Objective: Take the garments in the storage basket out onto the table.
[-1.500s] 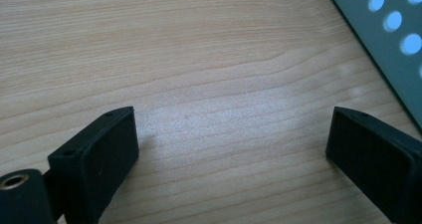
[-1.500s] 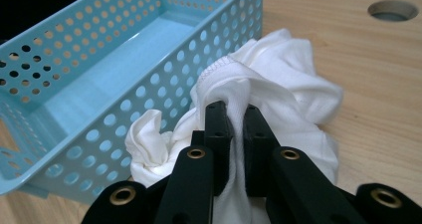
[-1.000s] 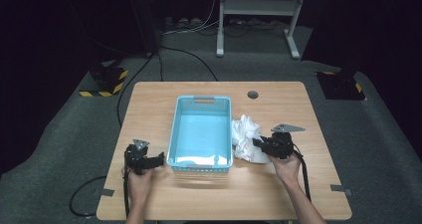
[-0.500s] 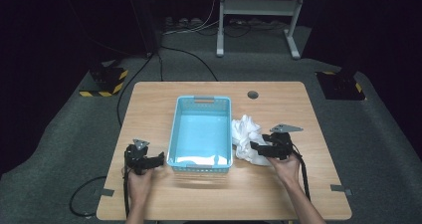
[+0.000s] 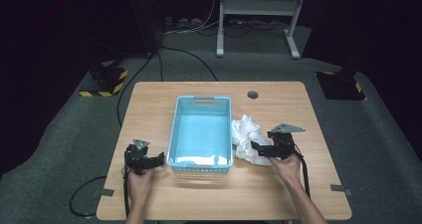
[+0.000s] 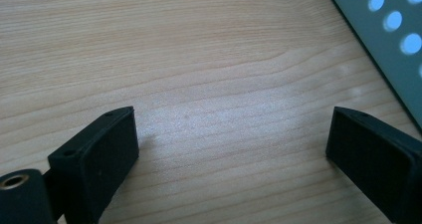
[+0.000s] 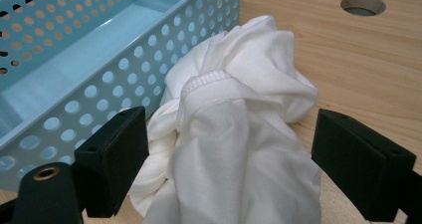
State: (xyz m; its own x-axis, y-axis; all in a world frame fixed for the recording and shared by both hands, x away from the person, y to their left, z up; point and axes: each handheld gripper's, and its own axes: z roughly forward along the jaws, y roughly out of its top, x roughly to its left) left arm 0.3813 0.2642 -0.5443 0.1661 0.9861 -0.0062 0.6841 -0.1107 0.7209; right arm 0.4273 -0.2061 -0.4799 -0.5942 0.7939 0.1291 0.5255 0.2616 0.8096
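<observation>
- White cloth (image 7: 239, 134) lies crumpled between the right gripper's (image 7: 231, 159) wide jaws, beside the basket (image 5: 200, 134), near the tabletop's (image 5: 278, 194) right edge.
- Left gripper (image 6: 234, 149): jaws wide over bare wood.
- Cloth's near end is cut off.

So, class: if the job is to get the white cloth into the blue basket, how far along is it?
Little is done: the white cloth lies crumpled on the table beside the blue basket, which already holds something white at its near end. In hand: the right gripper is open, its jaws on either side of the cloth. The left gripper is open over bare wood. Left to do: grip, lift, drop in.
</observation>
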